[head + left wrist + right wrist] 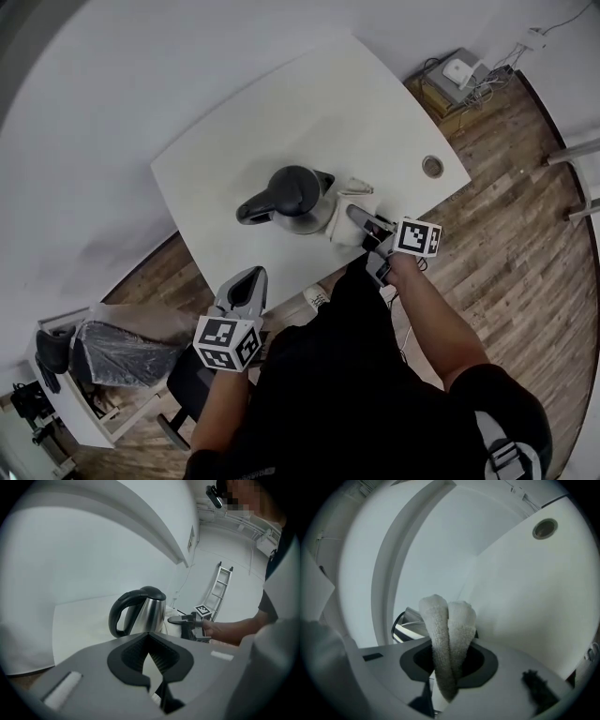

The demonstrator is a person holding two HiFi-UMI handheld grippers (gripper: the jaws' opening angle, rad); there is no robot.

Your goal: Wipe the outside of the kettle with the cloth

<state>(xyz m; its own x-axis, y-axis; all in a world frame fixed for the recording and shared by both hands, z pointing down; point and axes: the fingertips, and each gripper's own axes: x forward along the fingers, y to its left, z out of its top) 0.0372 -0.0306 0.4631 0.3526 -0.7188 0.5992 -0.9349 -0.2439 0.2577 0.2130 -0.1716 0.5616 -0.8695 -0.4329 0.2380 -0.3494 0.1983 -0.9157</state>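
Head view: cloth in right tool, against kettle

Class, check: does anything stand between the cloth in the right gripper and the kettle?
Nothing visible does. The cloth, clamped in the right gripper, sits close beside the kettle, on its spout side, with nothing between them.

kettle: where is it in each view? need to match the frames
Head view: kettle near picture centre, on the white table, handle pointing left.
Left gripper view: kettle at centre, handle on its left side.
Right gripper view: only a sliver of the kettle, low and left of centre, behind the cloth.
Shared landmark: the white table, in all three views.
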